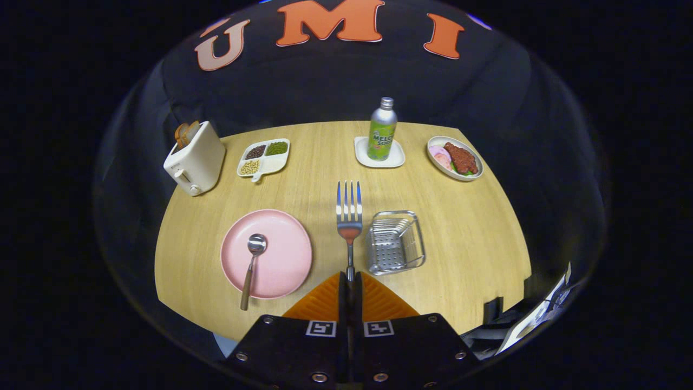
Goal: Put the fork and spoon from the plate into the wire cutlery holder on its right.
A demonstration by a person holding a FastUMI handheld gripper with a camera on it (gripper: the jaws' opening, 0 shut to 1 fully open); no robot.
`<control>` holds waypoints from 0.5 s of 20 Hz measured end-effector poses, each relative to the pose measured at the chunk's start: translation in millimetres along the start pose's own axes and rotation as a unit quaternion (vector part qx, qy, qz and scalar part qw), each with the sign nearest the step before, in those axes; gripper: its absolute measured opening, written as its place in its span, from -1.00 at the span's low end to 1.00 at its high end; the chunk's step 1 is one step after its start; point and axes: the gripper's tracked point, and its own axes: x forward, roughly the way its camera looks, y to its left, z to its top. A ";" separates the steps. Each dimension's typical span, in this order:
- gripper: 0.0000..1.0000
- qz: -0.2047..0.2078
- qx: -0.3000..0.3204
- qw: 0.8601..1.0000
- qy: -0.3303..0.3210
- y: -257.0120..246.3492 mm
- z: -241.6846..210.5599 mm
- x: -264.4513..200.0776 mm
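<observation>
- The tongs (350, 277) are pressed together on the handle of the fork (350, 216), pinching it near its end; the fork sticks straight out ahead of them, tines farthest away, lifted clear of the worktop (465, 260).
- The grip looks narrow and far back on the handle, so the fork may pivot or droop. I would move slowly and avoid any sudden turn of the wrist.
- Just beside the fork, on its right, sits the wire cutlery holder (394, 242), open at the top and with nothing visible inside.
- The step in hand, as I judge it, is carrying the fork over to that holder. It calls for a short shift right, then tilting the fork so one end points down into the opening before letting go.
- Aim for the middle of the opening. The wire rim could catch the tines, and the light holder might slide or tip if nudged.
- Spread the tongs only once the fork is well inside, so it does not bounce out.
- To the left of the fork lies the pink plate (281, 260), with the spoon (252, 259) on it, bowl away from the tongs and handle reaching over the near rim. That is left for afterwards.
- Farther off stand a toaster (195, 158), a divided dish (264, 157), a bottle (382, 130) on a coaster, and a food plate (455, 158), all well apart from the path.
</observation>
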 end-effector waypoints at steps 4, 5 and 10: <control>-0.92 0.007 -0.017 0.999 0.046 -43.2 -6.6 5.8; -0.91 0.007 -0.026 0.998 0.056 -51.0 -8.2 7.9; -0.92 0.024 -0.089 0.988 0.123 -66.5 -16.7 19.1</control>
